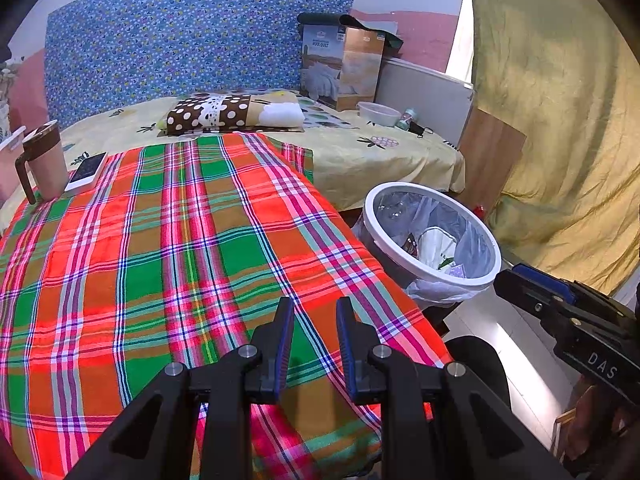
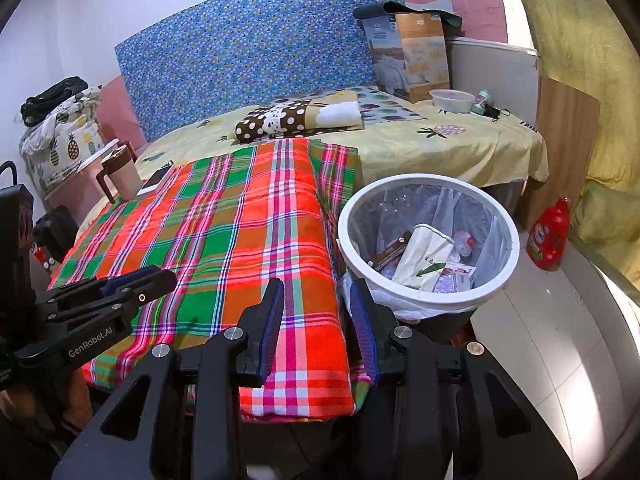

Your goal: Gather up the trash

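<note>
Left gripper (image 1: pixel 311 344): jaws partly apart, nothing between the blue pads, poised over the near end of the plaid blanket (image 1: pixel 192 248). Right gripper (image 2: pixel 316 328): jaws somewhat wider, likewise empty, at the blanket's corner just beside the waste bin (image 2: pixel 496 288). Bin: white-rimmed, clear-lined, on the floor against the bed, already holding a paper cup (image 2: pixel 420 256), wrappers and cards. Step in hand, by judgement: between pickups, or collection nearly done, since no loose trash lies on the plaid. Candidates for the next reach: plastic bowl (image 2: pixel 452 100), small bottle (image 2: pixel 483 101) and dark mask (image 2: pixel 494 112) at the bed's far corner, well beyond the bin; whether these are trash cannot be told. Not trash: mug (image 1: pixel 44 164), phone (image 1: pixel 87 171), pillow (image 1: pixel 232 114), quilt box (image 1: pixel 340 68). Obstacles: the bin itself stands on the direct line; red detergent bottle (image 2: pixel 550 236) on the floor beside the curtain (image 1: pixel 560 120).
</note>
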The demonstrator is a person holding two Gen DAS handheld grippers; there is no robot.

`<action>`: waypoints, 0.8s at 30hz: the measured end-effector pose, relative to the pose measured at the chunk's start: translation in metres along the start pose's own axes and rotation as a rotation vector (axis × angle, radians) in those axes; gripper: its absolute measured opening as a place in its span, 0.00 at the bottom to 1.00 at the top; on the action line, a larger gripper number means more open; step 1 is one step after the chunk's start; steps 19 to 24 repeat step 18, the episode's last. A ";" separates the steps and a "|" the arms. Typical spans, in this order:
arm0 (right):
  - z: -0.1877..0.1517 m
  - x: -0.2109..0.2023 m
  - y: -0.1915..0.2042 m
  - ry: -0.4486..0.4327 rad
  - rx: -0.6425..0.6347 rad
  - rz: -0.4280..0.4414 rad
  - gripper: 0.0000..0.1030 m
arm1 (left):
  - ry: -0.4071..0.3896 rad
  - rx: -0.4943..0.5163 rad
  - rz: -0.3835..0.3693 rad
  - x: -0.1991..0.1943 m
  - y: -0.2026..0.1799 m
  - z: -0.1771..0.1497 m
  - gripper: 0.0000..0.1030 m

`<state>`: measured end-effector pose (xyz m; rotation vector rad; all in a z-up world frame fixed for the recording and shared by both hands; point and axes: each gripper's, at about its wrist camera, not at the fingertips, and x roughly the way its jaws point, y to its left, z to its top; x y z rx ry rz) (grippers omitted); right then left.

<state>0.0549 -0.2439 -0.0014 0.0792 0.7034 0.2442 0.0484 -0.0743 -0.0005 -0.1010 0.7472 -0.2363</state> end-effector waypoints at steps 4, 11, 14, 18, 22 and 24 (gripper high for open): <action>0.000 0.000 0.000 0.000 0.001 0.000 0.36 | 0.002 0.018 0.022 0.000 -0.003 0.000 0.21; 0.000 0.001 0.001 0.001 0.000 -0.001 0.36 | 0.001 0.021 0.005 0.001 -0.003 0.000 0.21; -0.001 0.002 0.002 0.003 0.002 -0.001 0.36 | -0.002 0.019 0.000 0.001 -0.003 0.000 0.21; 0.000 0.002 0.001 0.002 0.000 0.000 0.36 | 0.002 0.021 -0.003 0.001 -0.003 0.000 0.21; 0.000 0.002 0.001 0.002 0.000 0.000 0.36 | 0.002 0.021 -0.003 0.001 -0.003 0.000 0.21; 0.000 0.002 0.001 0.002 0.000 0.000 0.36 | 0.002 0.021 -0.003 0.001 -0.003 0.000 0.21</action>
